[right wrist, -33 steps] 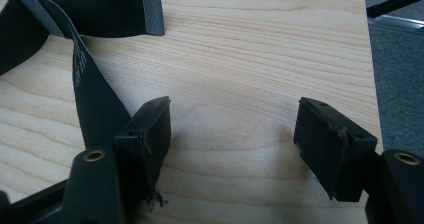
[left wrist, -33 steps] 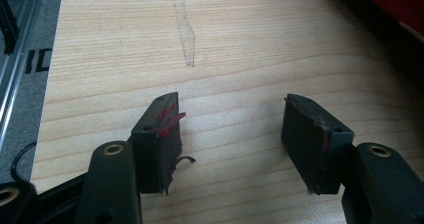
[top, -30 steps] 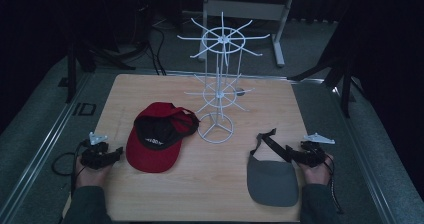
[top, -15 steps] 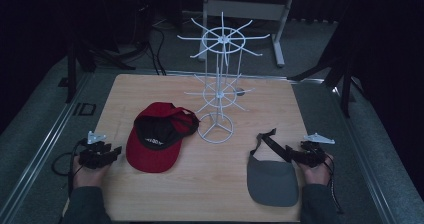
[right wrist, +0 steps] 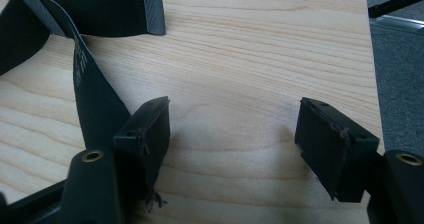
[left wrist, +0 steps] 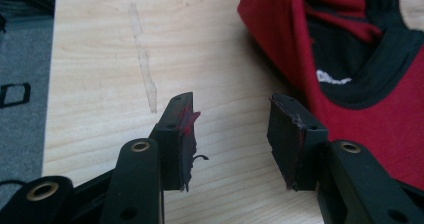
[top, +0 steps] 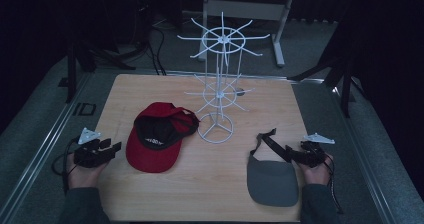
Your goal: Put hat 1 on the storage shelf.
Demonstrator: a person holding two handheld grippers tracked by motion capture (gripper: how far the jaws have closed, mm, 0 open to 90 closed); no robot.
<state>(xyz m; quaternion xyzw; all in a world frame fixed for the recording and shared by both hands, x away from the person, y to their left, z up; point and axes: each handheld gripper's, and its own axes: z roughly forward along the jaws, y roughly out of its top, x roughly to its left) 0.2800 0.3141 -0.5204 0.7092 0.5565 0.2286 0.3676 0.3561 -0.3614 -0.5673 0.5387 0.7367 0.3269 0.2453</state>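
A red cap (top: 155, 144) with a black lining lies upside down on the left half of the wooden table (top: 200, 199). My left gripper (top: 114, 147) hovers just left of it, open, with nothing between its fingers. In the left gripper view the cap (left wrist: 360, 69) lies just beyond and to the right of the open left gripper (left wrist: 232, 134). A grey visor (top: 272, 181) with a black strap (top: 267, 140) lies at the front right. My right gripper (top: 291, 154) is open beside the strap. In the right gripper view the strap (right wrist: 95, 99) runs past the left fingertip of the right gripper (right wrist: 232, 134), apart from it.
A white wire rack (top: 220, 84) with two tiers of radial hooks stands at the table's centre back, on a round base (top: 215, 129). Grey carpeted ledges (top: 45, 134) and metal rails flank the table. A metal frame (top: 280, 14) stands on the floor behind.
My left gripper has shifted a little at the table's left edge. The right gripper, the cap and the visor lie as before.
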